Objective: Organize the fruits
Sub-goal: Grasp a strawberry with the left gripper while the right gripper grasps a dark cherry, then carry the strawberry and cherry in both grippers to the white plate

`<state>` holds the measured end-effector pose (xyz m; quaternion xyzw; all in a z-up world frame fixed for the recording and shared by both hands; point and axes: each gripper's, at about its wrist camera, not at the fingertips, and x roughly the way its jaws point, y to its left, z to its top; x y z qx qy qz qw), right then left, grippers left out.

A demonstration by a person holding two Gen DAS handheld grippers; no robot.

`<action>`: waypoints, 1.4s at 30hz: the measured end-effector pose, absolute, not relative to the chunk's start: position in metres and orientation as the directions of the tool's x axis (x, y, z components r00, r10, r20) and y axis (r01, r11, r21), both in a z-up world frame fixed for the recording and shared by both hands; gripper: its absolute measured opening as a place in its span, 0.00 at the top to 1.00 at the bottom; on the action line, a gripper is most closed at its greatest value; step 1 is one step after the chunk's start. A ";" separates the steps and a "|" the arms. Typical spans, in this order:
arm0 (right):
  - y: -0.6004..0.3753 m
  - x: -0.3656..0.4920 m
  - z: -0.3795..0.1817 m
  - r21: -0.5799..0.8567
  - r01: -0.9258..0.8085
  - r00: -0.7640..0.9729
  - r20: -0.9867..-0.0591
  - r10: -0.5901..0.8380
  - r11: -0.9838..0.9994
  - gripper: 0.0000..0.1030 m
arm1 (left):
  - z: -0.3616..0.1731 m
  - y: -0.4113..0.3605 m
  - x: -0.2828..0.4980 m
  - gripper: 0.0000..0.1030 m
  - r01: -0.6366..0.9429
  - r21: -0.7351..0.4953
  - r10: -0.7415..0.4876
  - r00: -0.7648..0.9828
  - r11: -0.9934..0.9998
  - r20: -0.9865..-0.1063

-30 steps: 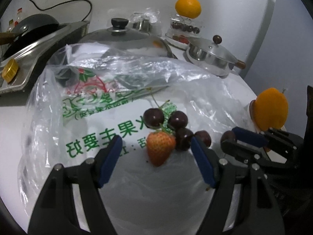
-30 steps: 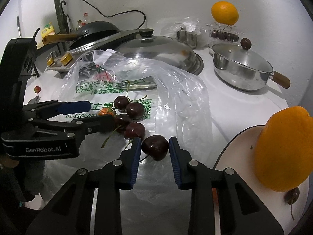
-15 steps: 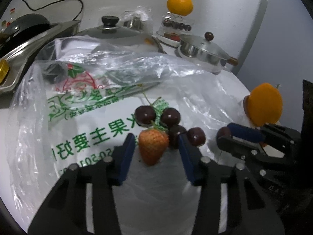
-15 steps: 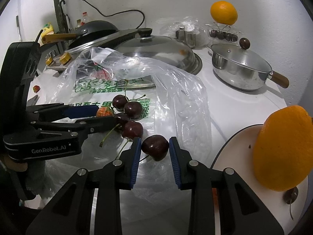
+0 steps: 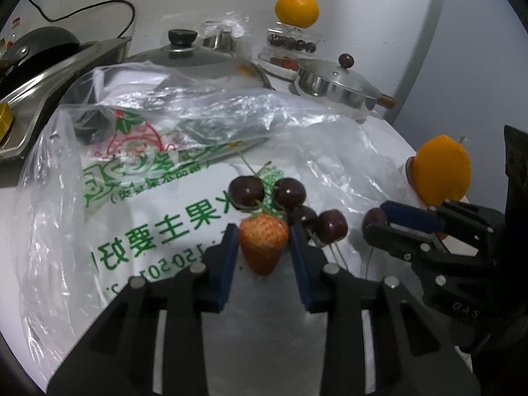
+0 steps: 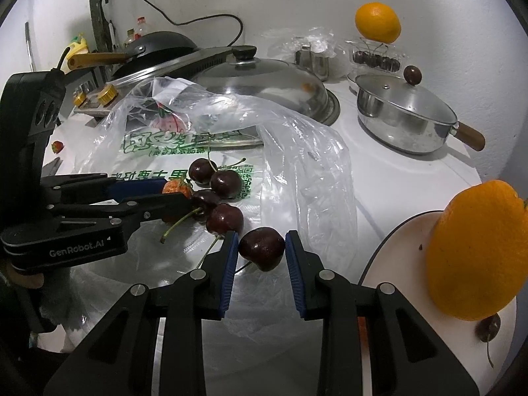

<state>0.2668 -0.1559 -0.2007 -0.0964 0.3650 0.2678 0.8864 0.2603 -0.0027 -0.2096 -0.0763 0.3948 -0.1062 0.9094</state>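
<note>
On a white kitchen counter [image 6: 406, 178], two hand-held grippers close in on fruit lying on a flattened clear plastic bag [image 5: 138, 204] printed with green characters. The left gripper [image 5: 264, 247] has its blue-padded fingers narrowed around a pale orange-red strawberry [image 5: 263, 242], both pads touching or all but touching its sides; the berry rests point-down toward the camera on the bag. The right gripper [image 6: 262, 252] brackets a single dark cherry [image 6: 261, 248] the same way, fingers drawn in close on either side, the cherry sitting apart from the rest at the bag's near-right part.

Just behind the strawberry lies a cluster of four dark cherries [image 5: 287, 203] with green stems, the nearest touching or just beside the left gripper's right finger. In the right wrist view the left gripper [image 6: 178, 194] reaches in from the left, its tips at the strawberry [image 6: 176, 187].

At the counter's right edge a white plate [image 6: 396, 254] carries a large orange [image 6: 478, 254] and a cherry beneath it. Toward the back stand a domed steel lid [image 6: 264, 82], a lidded steel saucepan [image 6: 402, 112] with a wooden handle, and a clear box of cherries [image 6: 376, 59] with a second orange [image 6: 378, 22] on top. A stove with a black pan [image 6: 158, 46] occupies the back left corner.
</note>
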 end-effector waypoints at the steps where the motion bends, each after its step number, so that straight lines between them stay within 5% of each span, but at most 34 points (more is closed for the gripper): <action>1: -0.156 0.266 -0.201 0.023 -0.544 0.591 -0.699 0.402 0.839 0.69 | -0.209 -0.002 0.260 0.68 0.134 -0.224 -0.255 0.666 0.965 -0.701; 42: -0.181 0.217 -0.148 -0.016 -0.501 0.699 -0.597 0.394 0.865 0.69 | -0.152 -0.019 0.208 0.69 0.172 -0.171 -0.242 0.746 0.970 -0.621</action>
